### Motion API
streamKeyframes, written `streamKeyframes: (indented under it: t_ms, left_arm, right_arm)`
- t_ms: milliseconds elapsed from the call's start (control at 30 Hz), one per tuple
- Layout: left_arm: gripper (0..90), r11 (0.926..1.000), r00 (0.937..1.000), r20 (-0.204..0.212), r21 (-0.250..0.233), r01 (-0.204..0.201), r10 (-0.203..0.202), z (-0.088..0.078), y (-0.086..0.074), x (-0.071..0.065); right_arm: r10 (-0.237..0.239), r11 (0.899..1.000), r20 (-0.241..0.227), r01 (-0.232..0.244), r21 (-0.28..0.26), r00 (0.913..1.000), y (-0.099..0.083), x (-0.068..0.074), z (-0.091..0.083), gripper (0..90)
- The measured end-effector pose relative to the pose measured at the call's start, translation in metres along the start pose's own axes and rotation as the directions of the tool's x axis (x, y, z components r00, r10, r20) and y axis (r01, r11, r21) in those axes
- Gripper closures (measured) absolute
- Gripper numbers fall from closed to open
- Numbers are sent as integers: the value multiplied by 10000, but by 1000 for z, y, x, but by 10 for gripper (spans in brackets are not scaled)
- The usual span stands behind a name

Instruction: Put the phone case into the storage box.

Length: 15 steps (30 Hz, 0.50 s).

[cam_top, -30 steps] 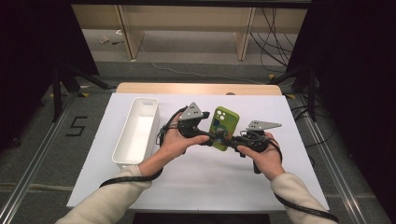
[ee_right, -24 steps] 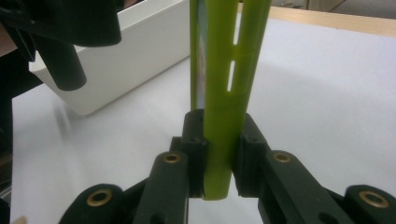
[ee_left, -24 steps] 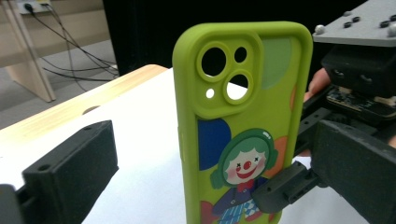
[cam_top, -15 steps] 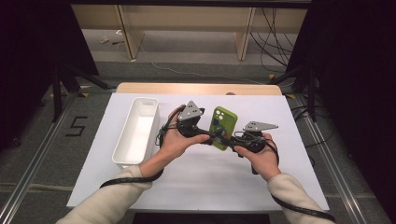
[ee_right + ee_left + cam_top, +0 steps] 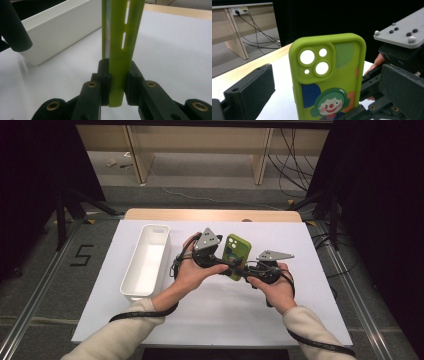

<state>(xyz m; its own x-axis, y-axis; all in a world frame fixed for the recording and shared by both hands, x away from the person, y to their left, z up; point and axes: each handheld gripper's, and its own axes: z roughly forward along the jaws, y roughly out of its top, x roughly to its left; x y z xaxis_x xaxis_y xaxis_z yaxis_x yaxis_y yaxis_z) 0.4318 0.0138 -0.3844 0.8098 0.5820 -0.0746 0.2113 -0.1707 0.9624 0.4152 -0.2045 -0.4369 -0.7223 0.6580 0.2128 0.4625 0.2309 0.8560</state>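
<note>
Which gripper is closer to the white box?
Left. The left gripper is beside the white box, jaws open, between it and the green phone case. The right gripper is farther off, clamping that case.

White bin (image 5: 145, 261) blocks at 9 o'clock of phone case (image 5: 236, 254); table (image 5: 310, 250) free at 3 o'clock.

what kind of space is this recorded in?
Likely a lab data-collection station, not a home: a table under a white sheet, boxed in by black curtains, with loose cables on the floor behind and a "5" marked on the floor.
</note>
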Motion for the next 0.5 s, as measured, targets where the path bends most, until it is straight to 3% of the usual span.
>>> streamKeyframes:
  t_ms: [500]
  left_arm:
    - [0,9998,9995,-257,-110,155,-158,10,0,-2]
  right_arm:
    - [22,10000,128,-23,65,9999,-2,4,5,779]
